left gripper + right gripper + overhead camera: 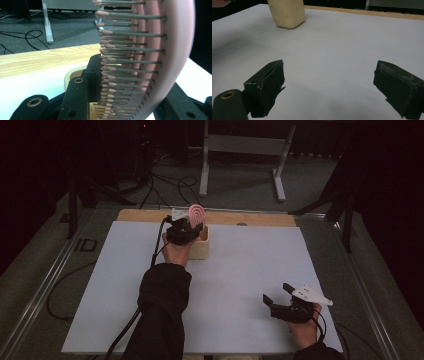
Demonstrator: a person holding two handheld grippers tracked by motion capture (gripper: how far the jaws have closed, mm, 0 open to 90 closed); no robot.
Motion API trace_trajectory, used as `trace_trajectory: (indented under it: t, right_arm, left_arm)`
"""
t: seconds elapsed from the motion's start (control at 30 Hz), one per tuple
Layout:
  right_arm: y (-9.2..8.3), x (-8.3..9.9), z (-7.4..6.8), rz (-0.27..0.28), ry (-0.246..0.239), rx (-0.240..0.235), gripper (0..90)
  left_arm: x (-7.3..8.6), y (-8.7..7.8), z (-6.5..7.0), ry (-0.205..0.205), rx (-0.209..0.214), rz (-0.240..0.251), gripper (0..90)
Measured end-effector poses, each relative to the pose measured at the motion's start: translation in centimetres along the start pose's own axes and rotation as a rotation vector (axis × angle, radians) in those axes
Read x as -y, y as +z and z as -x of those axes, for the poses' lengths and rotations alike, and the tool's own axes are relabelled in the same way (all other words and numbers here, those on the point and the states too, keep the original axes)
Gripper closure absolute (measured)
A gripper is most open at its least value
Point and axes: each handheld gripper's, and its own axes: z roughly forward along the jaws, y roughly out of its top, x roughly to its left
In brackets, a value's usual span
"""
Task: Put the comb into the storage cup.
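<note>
Pink paddle hairbrush (172,50): light, rigid back, springy bristles; best held across the head, as now, clamped in left gripper (186,231) above wooden holder (202,247). Right gripper (281,296): jaws apart, empty, on white sheet (240,270).

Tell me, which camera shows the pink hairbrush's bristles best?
The left gripper view: the pink hairbrush sits close up between that gripper's jaws, every bristle clear. The high view shows it small and far, held by the left gripper over the wooden box. The right gripper view catches the box, not the brush.
</note>
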Motion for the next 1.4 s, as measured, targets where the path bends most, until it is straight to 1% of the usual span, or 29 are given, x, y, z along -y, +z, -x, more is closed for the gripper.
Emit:
trace_trajectory:
  t: [0.37,0.6,0.73,0.77,0.83,0.87,0.93,1.0,1.1,1.2,1.3,1.4]
  right_arm:
    - [0.0,0.0,0.0,-0.002,0.0,-0.001,9.6]
    - [0.1,0.1,0.0,-0.003,0.0,-0.001,9.6]
    - [0.1,0.1,0.0,-0.002,-0.001,0.0,9.6]
    - [0.1,0.1,0.0,-0.001,-0.001,0.001,9.6]
    - [0.1,0.1,0.0,-0.001,0.001,0.002,9.7]
    - [0.1,0.1,0.0,-0.001,0.001,0.002,9.7]
    - [0.1,0.1,0.1,-0.003,0.001,0.003,9.6]
    - [0.1,0.1,0.1,-0.003,0.0,0.004,9.6]
    - [0.1,0.1,0.1,-0.003,0.001,0.004,9.6]
    - [0.1,0.1,0.1,-0.003,0.0,0.005,9.6]
    - [0.1,0.1,0.0,-0.002,-0.002,0.003,9.6]
    - [0.1,0.1,0.0,-0.002,-0.002,0.002,9.6]
  left_arm:
    - [0.0,-0.1,-0.3,-0.011,0.01,-0.005,62.9]
    - [-0.1,-0.1,-0.5,-0.01,0.013,-0.006,62.7]
    - [-0.1,0.0,-0.6,-0.018,0.015,-0.008,61.6]
    - [-0.2,0.0,-0.6,-0.017,0.013,-0.011,59.3]
    - [-0.2,0.1,-0.6,-0.016,0.004,-0.019,57.3]
    - [-0.2,0.1,-0.6,-0.018,-0.003,-0.025,57.3]
    - [-0.2,0.1,-0.8,-0.028,-0.024,-0.038,54.0]
    - [-0.1,0.1,-1.0,-0.028,-0.033,-0.048,52.7]
    - [-0.1,0.1,-1.1,-0.029,-0.042,-0.055,50.3]
    - [-0.1,0.0,-1.3,-0.03,-0.041,-0.062,49.2]
    - [-0.1,0.0,-1.3,-0.028,-0.047,-0.067,45.7]
    - [0.0,0.0,-1.4,-0.044,-0.056,-0.071,41.9]
